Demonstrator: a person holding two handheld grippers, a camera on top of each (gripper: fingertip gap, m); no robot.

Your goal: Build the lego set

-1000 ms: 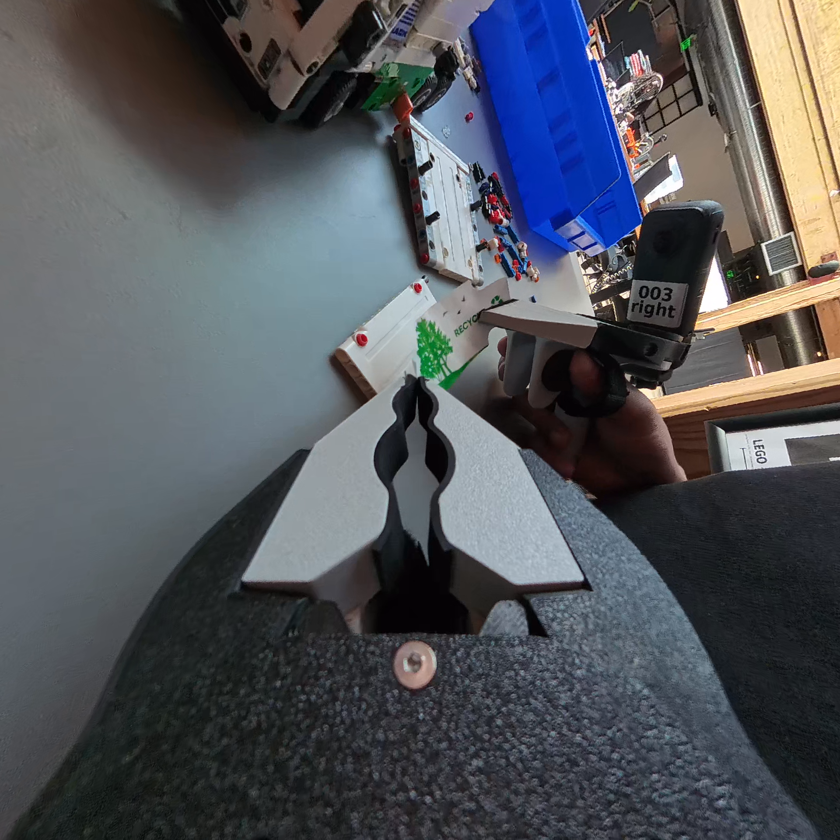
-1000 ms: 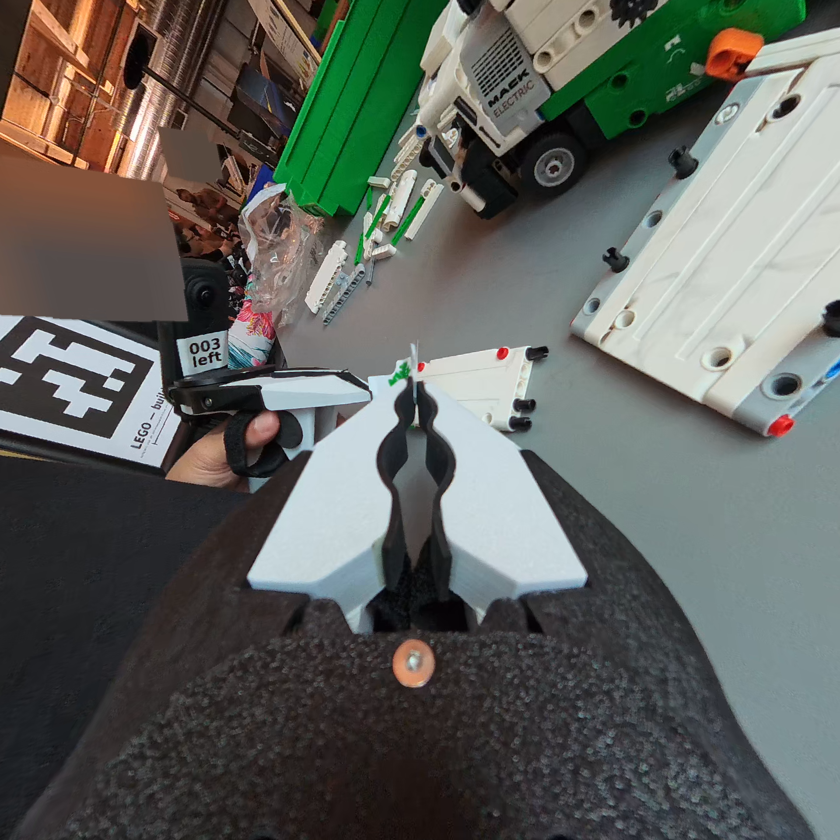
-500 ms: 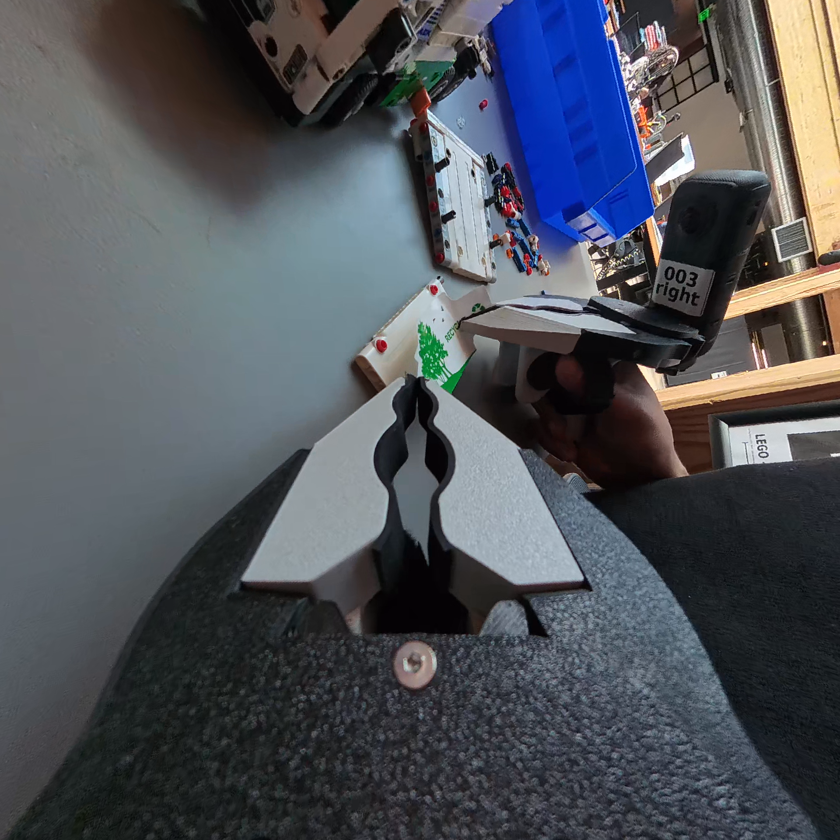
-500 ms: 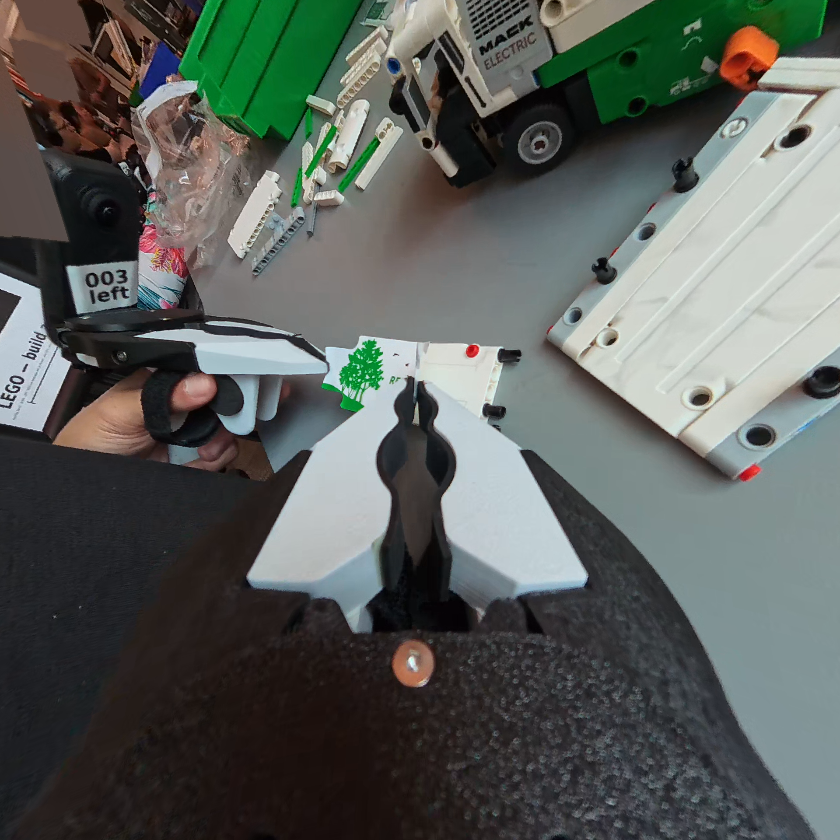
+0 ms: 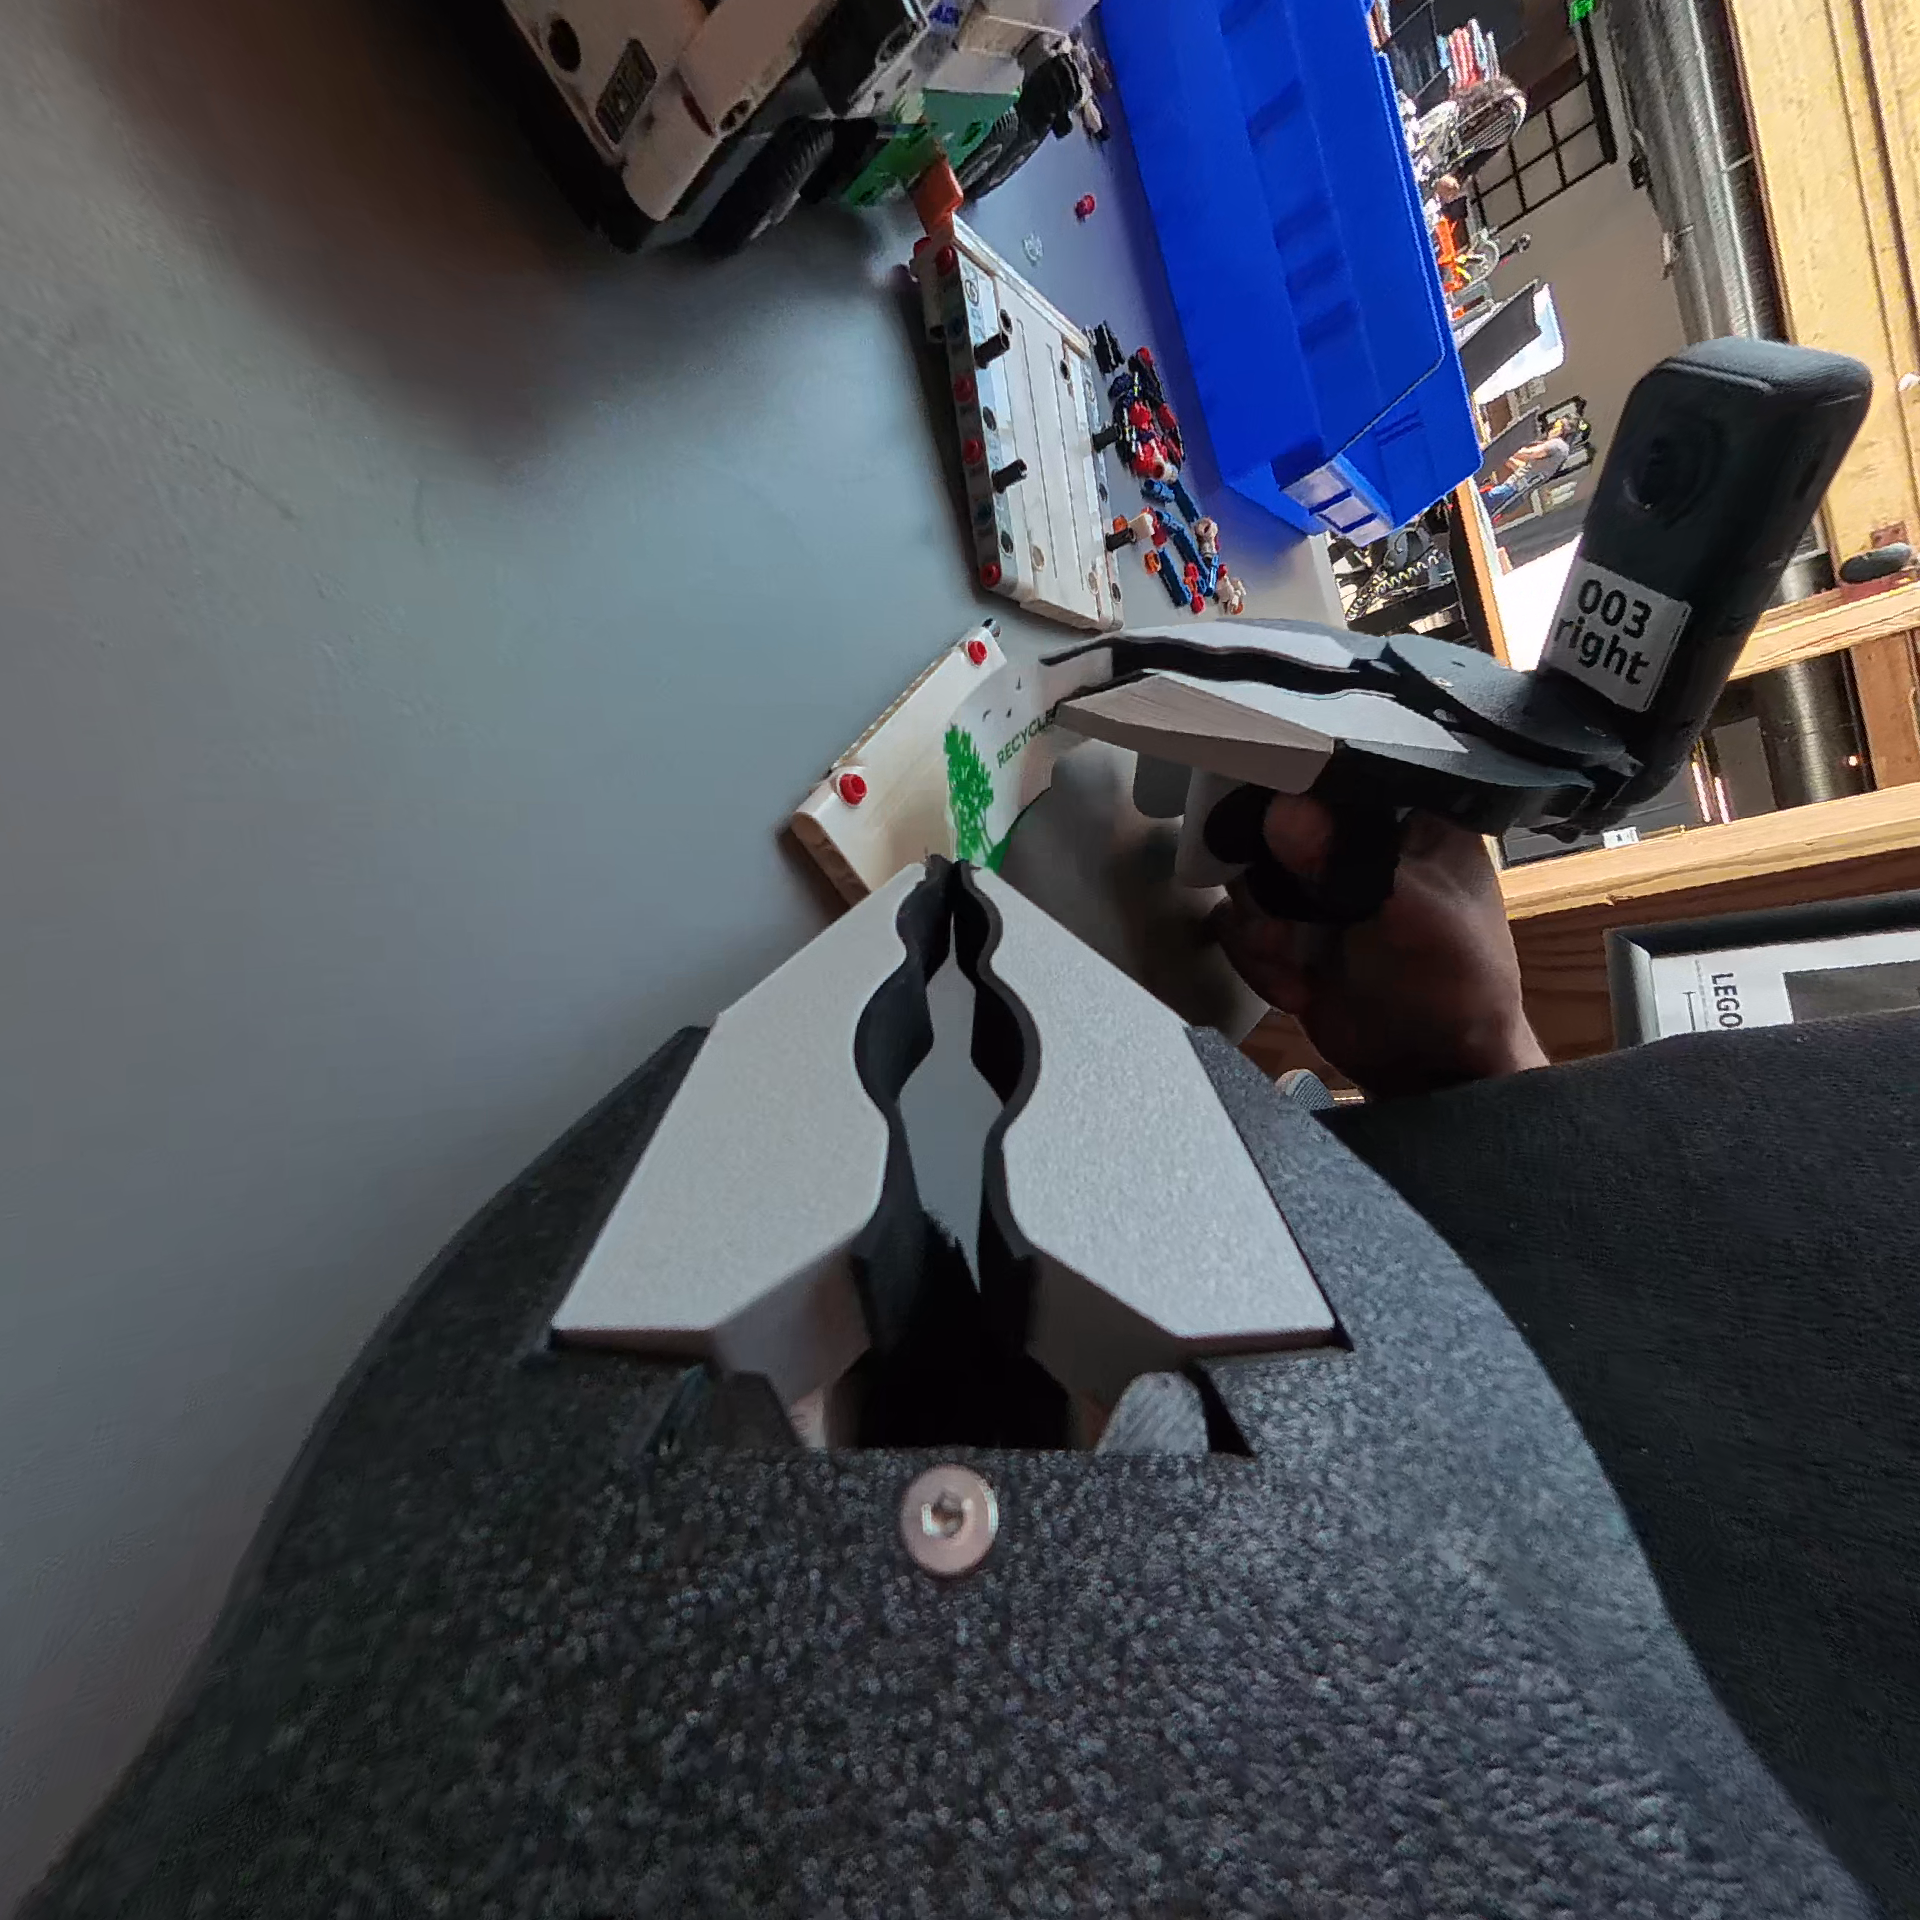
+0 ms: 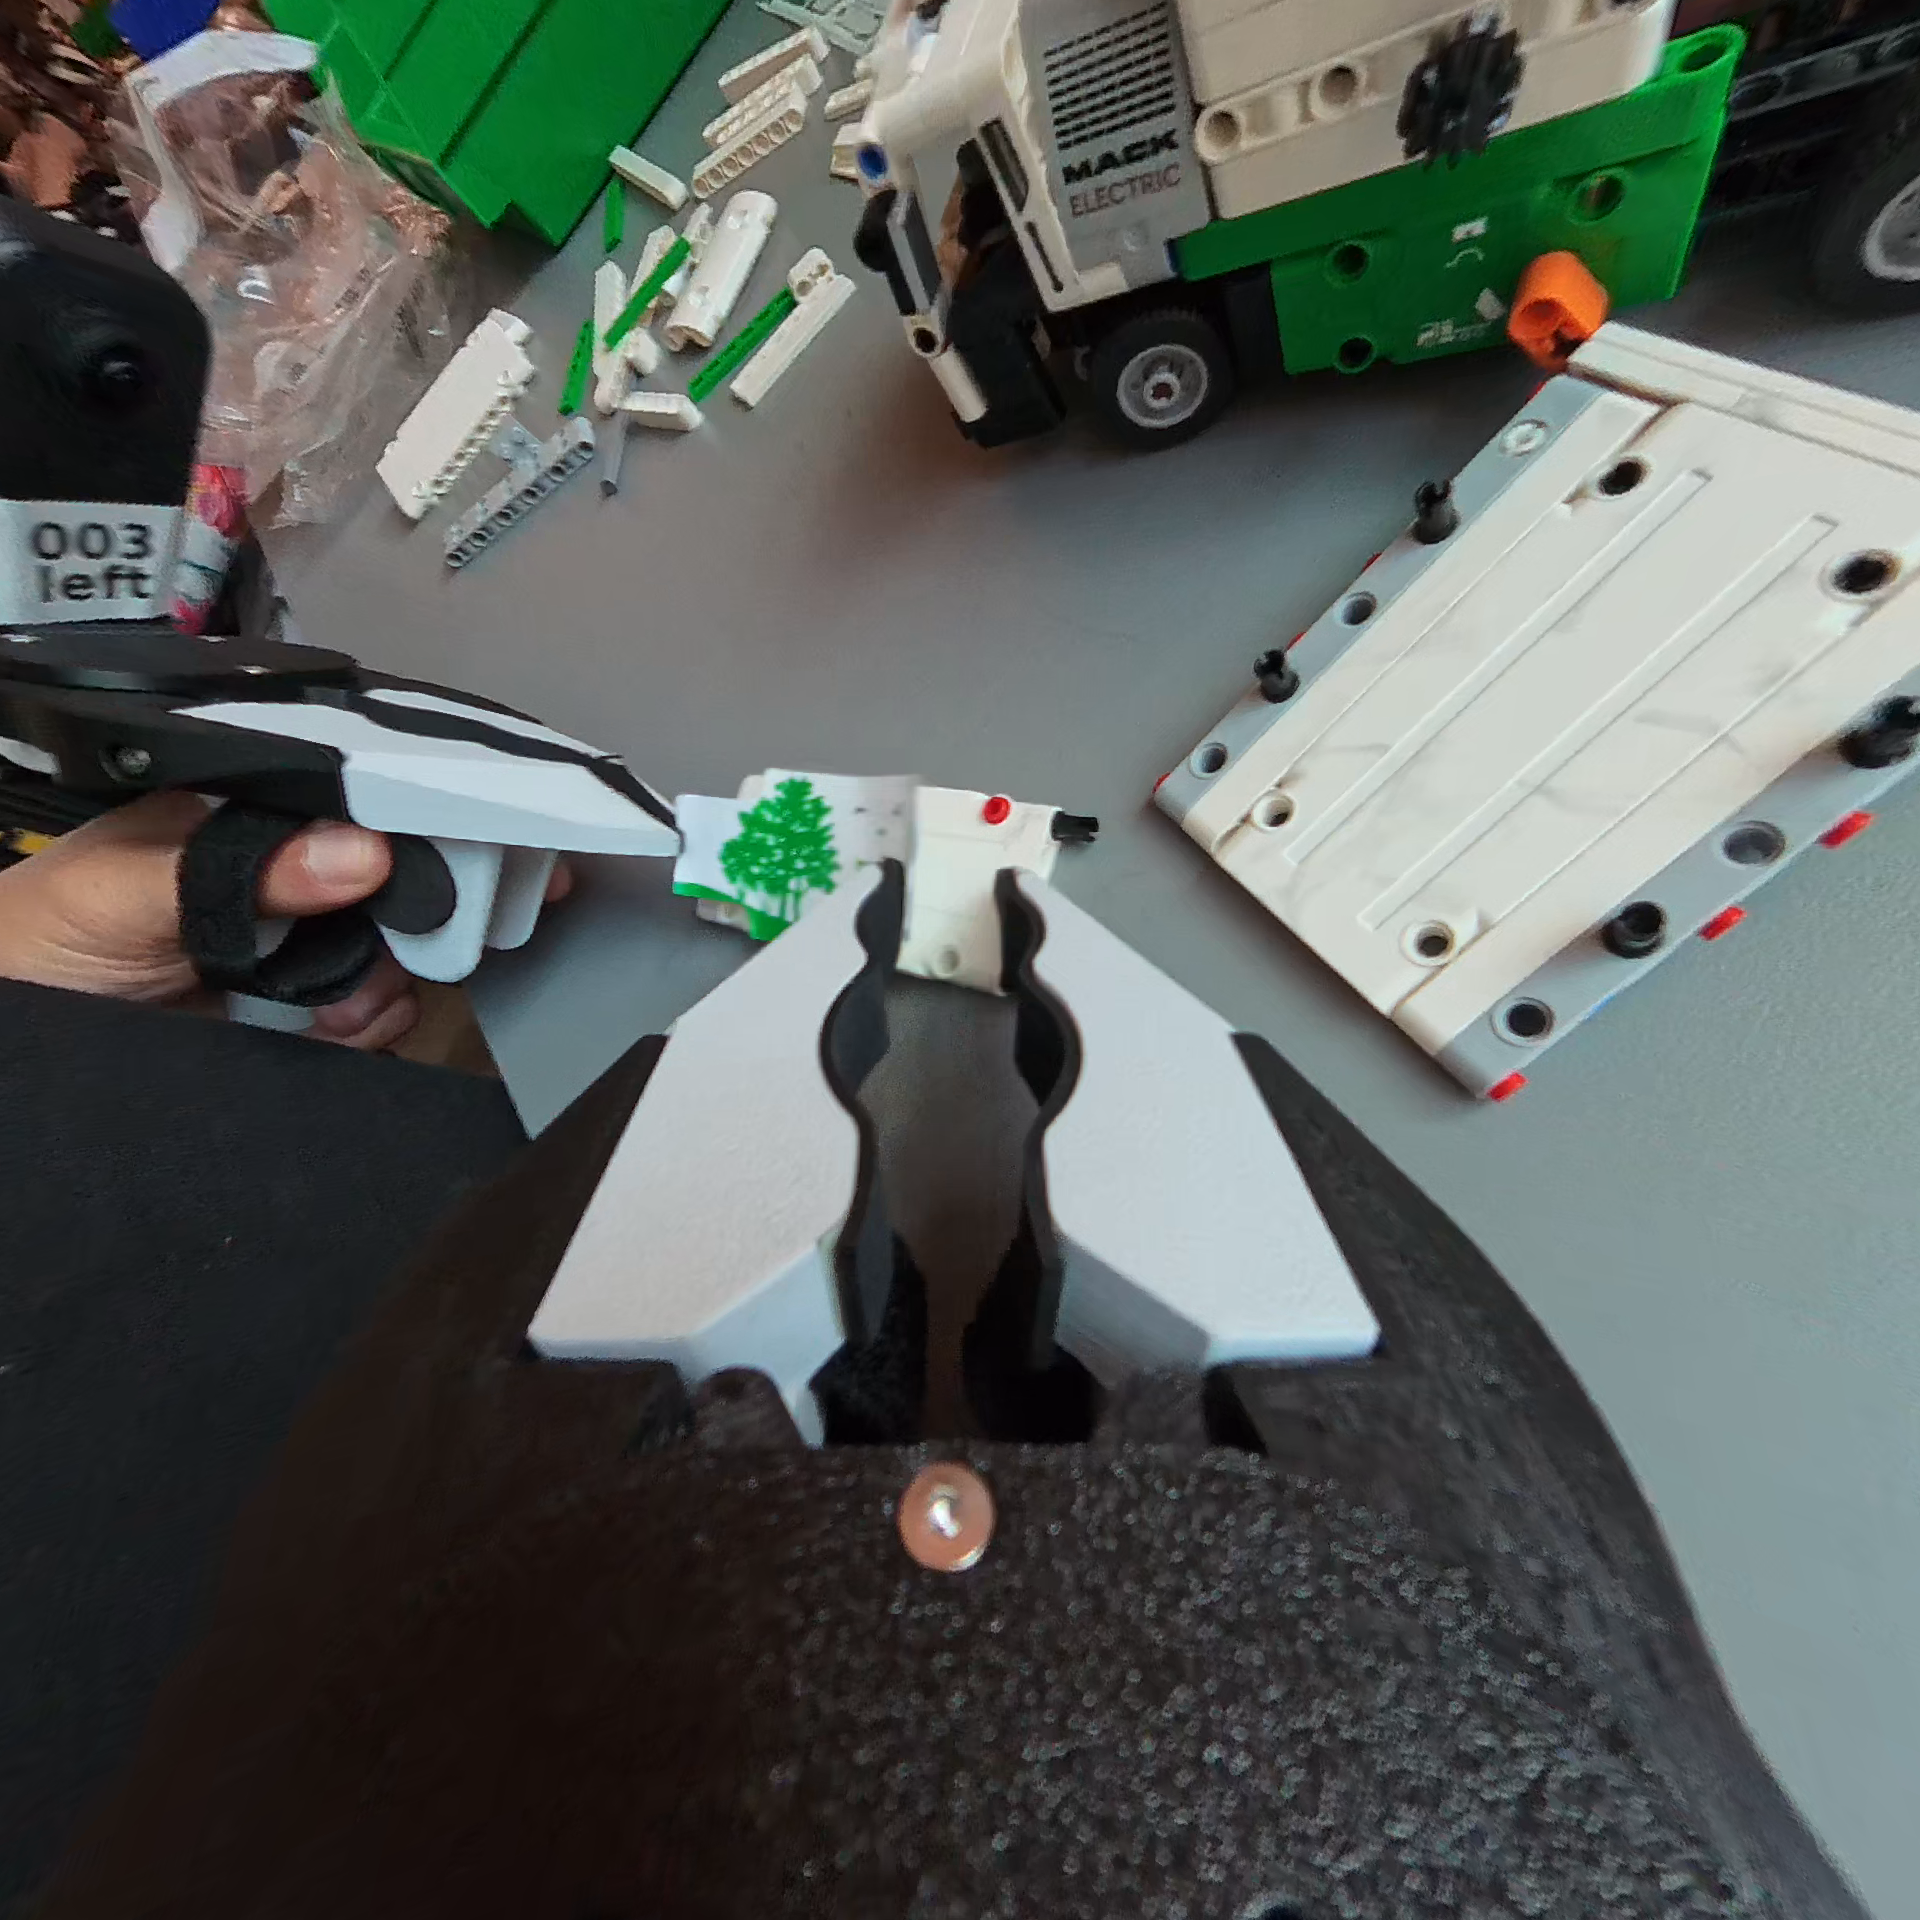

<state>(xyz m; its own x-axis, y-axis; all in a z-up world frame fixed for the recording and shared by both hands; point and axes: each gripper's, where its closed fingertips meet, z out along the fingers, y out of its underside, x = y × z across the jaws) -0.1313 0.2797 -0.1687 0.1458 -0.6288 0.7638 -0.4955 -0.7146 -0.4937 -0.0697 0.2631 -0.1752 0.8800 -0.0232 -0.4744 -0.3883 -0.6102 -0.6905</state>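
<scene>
In the right wrist view the left gripper point(image 6: 665, 826) reaches in from 9 o'clock with its 2 fingers together, pinched on the near edge of a sticker point(image 6: 790, 847) printed with a green tree. The sticker looks to be kept raised at that edge, probably so it cannot settle crooked, while its far end lies over the small white panel point(image 6: 977, 883) with red pins that sits flat on the grey table point(image 6: 831, 623). The right gripper point(image 6: 945, 904) sits at 6 o'clock of the panel with its fingers apart. They stand either side of the panel's near end and clamp nothing, so the sticker hangs on the left pinch alone. At 3 o'clock of the panel lies a big white plate point(image 6: 1558, 727), well apart, and at 12 o'clock stands a toy truck point(image 6: 1195, 208) with loose parts point(image 6: 644, 312) beside it, likely pushed back to keep the middle free. A second ago and half a second ago the right fingers were pressed together at the sticker's edge. Now they have opened and let it go, and the panel shows between them, while the left pinch is unchanged
</scene>
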